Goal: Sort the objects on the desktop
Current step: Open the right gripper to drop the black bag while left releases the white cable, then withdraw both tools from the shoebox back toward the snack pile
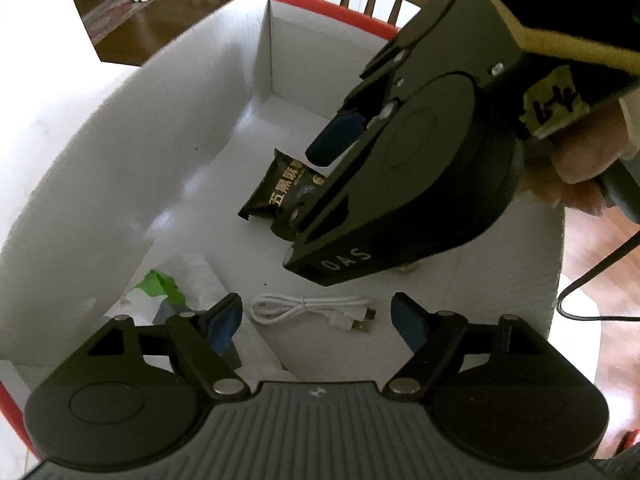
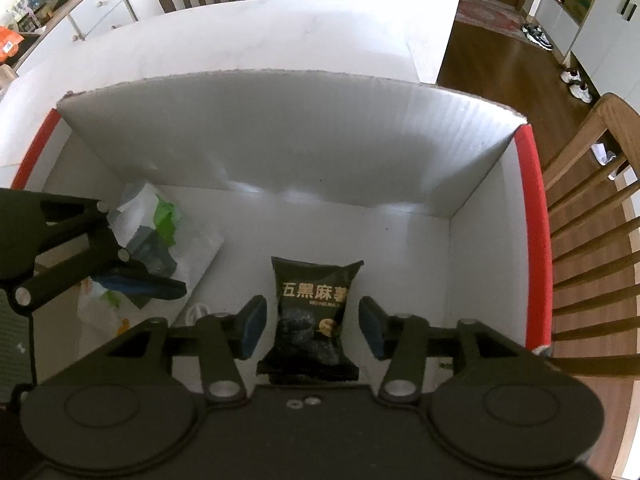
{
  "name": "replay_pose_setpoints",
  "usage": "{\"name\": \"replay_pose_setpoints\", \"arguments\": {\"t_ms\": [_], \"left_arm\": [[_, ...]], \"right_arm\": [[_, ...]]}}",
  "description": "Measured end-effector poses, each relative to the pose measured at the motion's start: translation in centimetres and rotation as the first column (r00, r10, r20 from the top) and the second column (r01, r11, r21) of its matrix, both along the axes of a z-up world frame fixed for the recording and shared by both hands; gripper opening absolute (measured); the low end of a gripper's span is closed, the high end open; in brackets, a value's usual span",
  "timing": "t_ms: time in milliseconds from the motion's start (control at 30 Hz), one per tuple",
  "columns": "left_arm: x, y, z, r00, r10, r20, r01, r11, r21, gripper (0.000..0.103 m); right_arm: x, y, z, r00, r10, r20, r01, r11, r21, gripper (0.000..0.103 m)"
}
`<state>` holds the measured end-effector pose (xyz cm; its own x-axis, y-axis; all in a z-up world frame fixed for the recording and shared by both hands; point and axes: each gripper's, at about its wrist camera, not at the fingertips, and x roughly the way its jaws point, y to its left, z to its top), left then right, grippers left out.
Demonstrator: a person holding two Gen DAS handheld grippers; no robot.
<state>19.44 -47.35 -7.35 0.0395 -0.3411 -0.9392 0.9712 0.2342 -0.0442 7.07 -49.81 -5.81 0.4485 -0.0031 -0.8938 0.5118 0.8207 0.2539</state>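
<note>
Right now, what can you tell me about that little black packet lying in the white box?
The black snack packet is a small glossy pouch, foil or plastic by its look, with gold characters printed across it and crimped ends. It looks sealed and slightly puffed. It lies flat on the floor of the white box, apart from the walls. The right gripper straddles it, jaws open on either side, pads not pressing it.

Both wrist cameras look steeply down at close range into the white box (image 2: 280, 152), sharing its floor and black snack packet (image 2: 312, 312)
</note>
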Motion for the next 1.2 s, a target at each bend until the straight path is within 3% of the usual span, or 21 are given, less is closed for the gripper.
{"name": "replay_pose_setpoints", "arguments": {"t_ms": [200,867,1100,1200], "left_arm": [[-0.5,0.9,1.8,1.000,0.010,0.014,-0.010,0.999,-0.035,0.081],[-1.5,4.3,5.6,0.995,0.079,0.063,-0.066,0.982,-0.177,0.081],[-2.5,7.4,7.5,0.990,0.117,0.079,-0.094,0.963,-0.252,0.089],[-2.9,9.2,8.2,0.987,0.133,0.086,-0.104,0.953,-0.283,0.097]], "right_arm": [[-0.7,0.7,1.1,1.000,-0.010,0.027,0.011,1.000,-0.022,0.065],[-5.4,2.7,6.7,0.991,-0.052,0.127,0.058,0.997,-0.043,0.071],[-6.2,3.9,7.9,0.985,-0.070,0.159,0.080,0.995,-0.058,0.074],[-6.3,5.1,8.6,0.981,-0.073,0.178,0.087,0.993,-0.074,0.082]]}}
